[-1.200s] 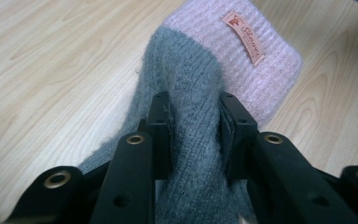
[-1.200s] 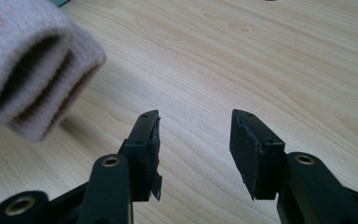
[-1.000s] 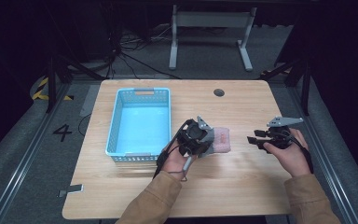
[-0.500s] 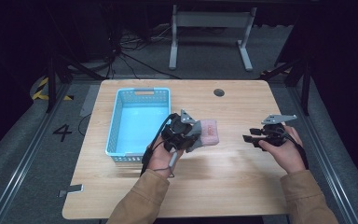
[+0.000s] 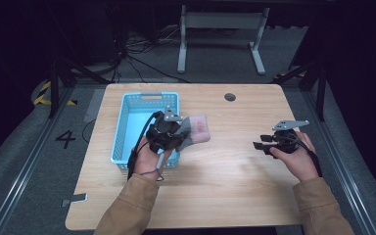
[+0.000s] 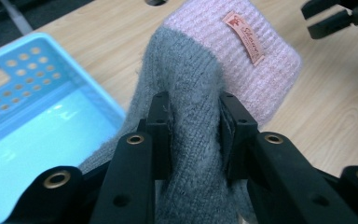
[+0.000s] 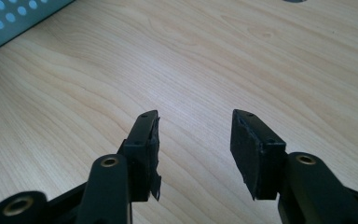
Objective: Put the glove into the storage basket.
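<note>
Since a second before, the knitted piece (image 5: 198, 128) had travelled leftward with the left claw (image 5: 176, 134), from the middle of the bench toward the blue basket (image 5: 127, 122), and had come up off the wood. It was a folded woollen thing, grey at the gripped end and pink at the far end, with a small orange label sewn on the pink part (image 6: 243, 37). From the left gripper view its grey part (image 6: 191, 116) sat pinched between the two black pads, which pressed into the knit from both sides; the pink end hung out past them over the bench (image 6: 335, 107). Seen from above, it hovered just beside the basket's right wall, the pink end still over bare wood. The basket's pale blue floor lay directly below and to the left of the claw. Well apart, near the bench's right edge, the right claw (image 5: 259, 145) had barely shifted; its pads (image 7: 147, 140) stood wide with nothing between them, pointing over bare wood.
</note>
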`<state>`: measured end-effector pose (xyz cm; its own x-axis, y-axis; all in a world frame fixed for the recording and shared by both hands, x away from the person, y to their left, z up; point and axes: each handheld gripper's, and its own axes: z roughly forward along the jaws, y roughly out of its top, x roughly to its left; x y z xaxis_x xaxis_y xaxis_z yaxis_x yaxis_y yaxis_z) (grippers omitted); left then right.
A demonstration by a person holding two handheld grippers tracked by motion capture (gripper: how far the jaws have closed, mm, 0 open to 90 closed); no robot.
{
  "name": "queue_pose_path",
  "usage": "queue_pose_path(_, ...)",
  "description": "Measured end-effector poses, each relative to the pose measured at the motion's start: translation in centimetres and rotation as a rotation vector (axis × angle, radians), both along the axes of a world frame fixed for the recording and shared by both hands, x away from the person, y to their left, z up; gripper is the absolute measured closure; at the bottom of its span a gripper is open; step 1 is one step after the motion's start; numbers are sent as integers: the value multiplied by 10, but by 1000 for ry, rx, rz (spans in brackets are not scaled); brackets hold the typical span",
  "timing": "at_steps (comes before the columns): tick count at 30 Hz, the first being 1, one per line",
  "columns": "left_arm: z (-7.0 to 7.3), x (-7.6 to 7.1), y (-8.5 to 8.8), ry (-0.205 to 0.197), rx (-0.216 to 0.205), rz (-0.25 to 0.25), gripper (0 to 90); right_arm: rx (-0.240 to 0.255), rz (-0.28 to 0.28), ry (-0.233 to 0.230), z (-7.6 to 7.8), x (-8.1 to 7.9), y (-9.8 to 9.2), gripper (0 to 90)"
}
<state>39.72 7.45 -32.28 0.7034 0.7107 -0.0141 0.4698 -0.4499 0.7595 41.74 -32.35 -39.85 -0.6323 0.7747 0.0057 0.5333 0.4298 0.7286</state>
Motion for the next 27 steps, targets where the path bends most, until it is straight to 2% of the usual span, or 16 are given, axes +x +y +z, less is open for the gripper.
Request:
queue_pose_path(8,4,7,30,-7,-8,49,700,-15,-4,20,-7,-4,1,533)
queue_pose_path(14,-1,18,52,-6,9,94,699,-21,-16,27,-9,-8,-3,533)
queue_pose_path(19,-8,28,67,1,12,109,697,-23,-17,25,-10,-11,-6,530)
queue_pose_path(23,-15,37,75,-9,50,109,696,-25,-28,29,-11,-14,-9,526)
queue_pose_path(27,-24,47,80,6,72,111,696,-25,-38,31,-12,-17,-13,524)
